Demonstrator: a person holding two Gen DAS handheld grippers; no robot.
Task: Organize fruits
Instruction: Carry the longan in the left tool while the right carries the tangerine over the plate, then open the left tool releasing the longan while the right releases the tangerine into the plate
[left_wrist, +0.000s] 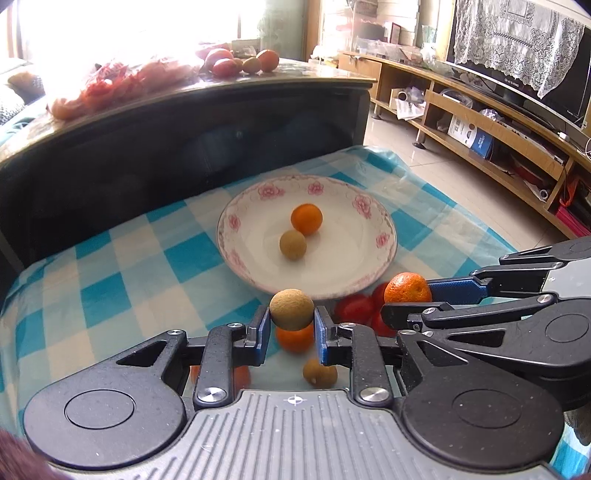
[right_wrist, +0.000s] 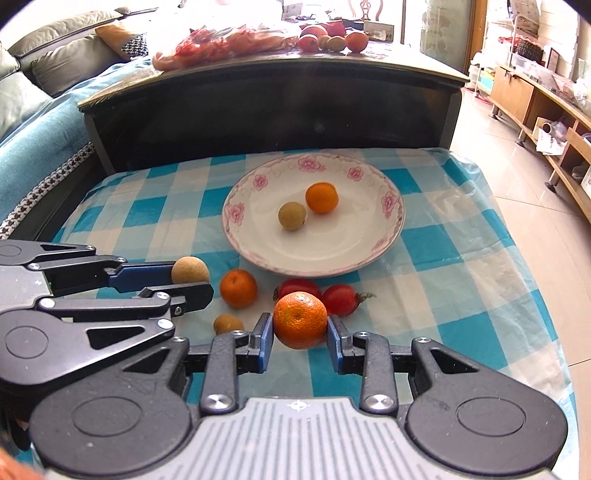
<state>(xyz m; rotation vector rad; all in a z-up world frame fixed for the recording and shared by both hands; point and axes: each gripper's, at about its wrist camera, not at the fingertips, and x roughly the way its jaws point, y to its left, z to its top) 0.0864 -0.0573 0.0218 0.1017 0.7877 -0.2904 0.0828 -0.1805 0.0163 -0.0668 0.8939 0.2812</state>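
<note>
A white plate with pink flowers (left_wrist: 236, 225) (right_wrist: 240, 218) sits on the checked cloth and holds a small orange (left_wrist: 306, 219) (right_wrist: 321, 197) and a tan longan (left_wrist: 293, 244) (right_wrist: 292, 216). My left gripper (left_wrist: 291, 319) (right_wrist: 192, 278) is shut on a tan longan (left_wrist: 291, 309) (right_wrist: 190, 270), held above the cloth before the plate. My right gripper (right_wrist: 300, 328) (left_wrist: 410, 295) is shut on an orange (right_wrist: 300, 319) (left_wrist: 407, 288), close beside the left. On the cloth lie another orange (right_wrist: 238, 288) (left_wrist: 294, 338), a longan (right_wrist: 228, 323) (left_wrist: 320, 373) and two red fruits (right_wrist: 341, 299) (left_wrist: 354, 309).
A dark coffee table (right_wrist: 273, 99) (left_wrist: 184, 140) stands right behind the cloth, with a bag of red fruit (right_wrist: 221, 44) and loose fruit (right_wrist: 332, 40) on top. A sofa (right_wrist: 33, 96) is at the left. A wooden TV stand (left_wrist: 491, 122) is at the right across tiled floor.
</note>
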